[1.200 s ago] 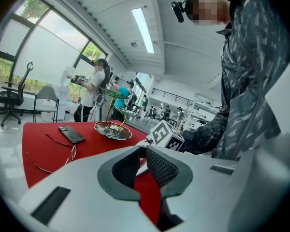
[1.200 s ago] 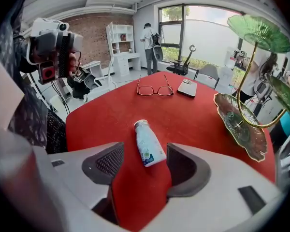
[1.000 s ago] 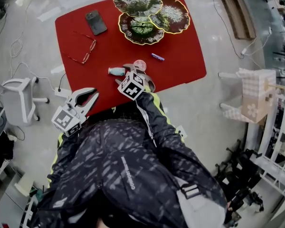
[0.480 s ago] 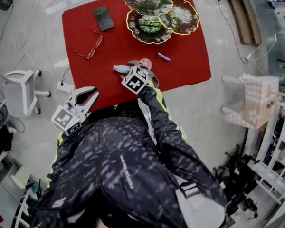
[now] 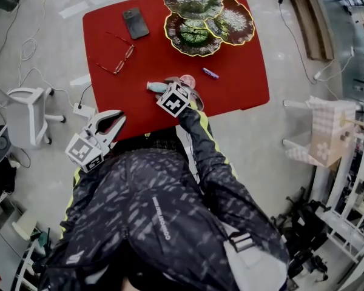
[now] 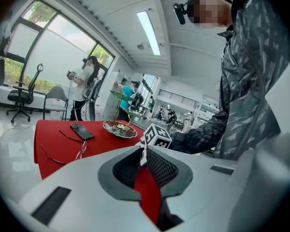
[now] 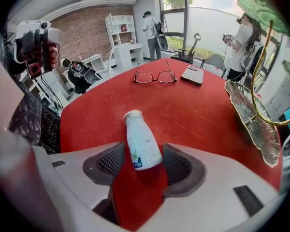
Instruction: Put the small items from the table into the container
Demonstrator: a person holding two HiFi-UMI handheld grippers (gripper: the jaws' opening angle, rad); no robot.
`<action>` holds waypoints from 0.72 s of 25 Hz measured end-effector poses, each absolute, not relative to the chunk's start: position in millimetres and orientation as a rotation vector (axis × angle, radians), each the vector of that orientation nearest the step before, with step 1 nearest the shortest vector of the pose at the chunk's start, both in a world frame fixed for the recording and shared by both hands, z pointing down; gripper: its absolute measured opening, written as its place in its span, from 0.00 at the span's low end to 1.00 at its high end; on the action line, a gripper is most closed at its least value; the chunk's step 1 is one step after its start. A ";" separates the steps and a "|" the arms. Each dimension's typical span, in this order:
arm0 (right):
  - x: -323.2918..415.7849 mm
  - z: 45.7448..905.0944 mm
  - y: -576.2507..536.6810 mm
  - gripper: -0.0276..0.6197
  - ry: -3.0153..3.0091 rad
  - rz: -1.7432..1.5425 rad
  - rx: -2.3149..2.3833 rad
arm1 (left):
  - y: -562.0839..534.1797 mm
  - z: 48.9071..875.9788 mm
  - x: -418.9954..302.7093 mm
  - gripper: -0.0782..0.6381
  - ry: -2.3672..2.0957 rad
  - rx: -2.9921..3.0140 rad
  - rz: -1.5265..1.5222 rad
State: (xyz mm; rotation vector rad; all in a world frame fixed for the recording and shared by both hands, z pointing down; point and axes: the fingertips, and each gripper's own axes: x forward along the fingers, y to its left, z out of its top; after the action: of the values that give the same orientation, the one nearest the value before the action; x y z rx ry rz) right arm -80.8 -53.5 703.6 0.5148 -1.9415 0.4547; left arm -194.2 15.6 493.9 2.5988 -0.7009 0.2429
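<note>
The right gripper [image 7: 144,150] is pointed steeply down at the red table [image 7: 193,110], and its jaws are spread wide and are closing. A small white bottle [image 7: 141,144] is laid on its side between them. Its base end is set between the two pads and its capped neck is pointed away, past the jaw tips. A gap is left between the bottle and the pad at that view's left. The other pad is nearly met, but no squeeze is seen.

Further out beyond the tips, a pair of glasses [image 7: 154,76] and a phone [image 7: 192,75] are laid side by side near the table's far edge. Off to the right of the jaws, the tiered dish stand [image 7: 253,120] is set, well apart from the bottle. In the head view a small purple item [image 5: 210,73] is seen on the cloth between the right gripper and that stand, and something pink and round [image 5: 187,80] is seen just beside the gripper.

The left gripper [image 6: 142,151] is held nearly level, off the table's near edge. Its jaws are brought together at the tips, with only a thin wedge of table seen behind them. Nothing is held there. The table, the glasses, the phone and the stand are all seen well ahead of these jaws.
</note>
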 end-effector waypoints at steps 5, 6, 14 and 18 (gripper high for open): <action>-79.7 705.4 -51.6 0.36 -1.935 0.488 0.533 | 16.1 490.3 -196.1 0.15 -0.708 2.610 0.228; -79.2 705.6 -50.8 0.36 -1.934 0.498 0.541 | 16.4 488.8 -196.5 0.15 -0.708 2.613 0.225; -81.1 697.2 -48.6 0.35 -1.955 0.533 0.620 | 22.4 479.2 -199.1 0.15 -0.688 2.638 0.229; -82.1 682.8 -51.2 0.35 -1.969 0.507 0.662 | 25.6 474.7 -196.8 0.15 -0.665 2.659 0.234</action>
State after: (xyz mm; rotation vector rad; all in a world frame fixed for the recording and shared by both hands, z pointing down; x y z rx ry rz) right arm -82.1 -51.2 682.8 0.6618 -1.9695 0.5066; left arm -196.8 25.6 474.7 2.6585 -0.6652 0.2344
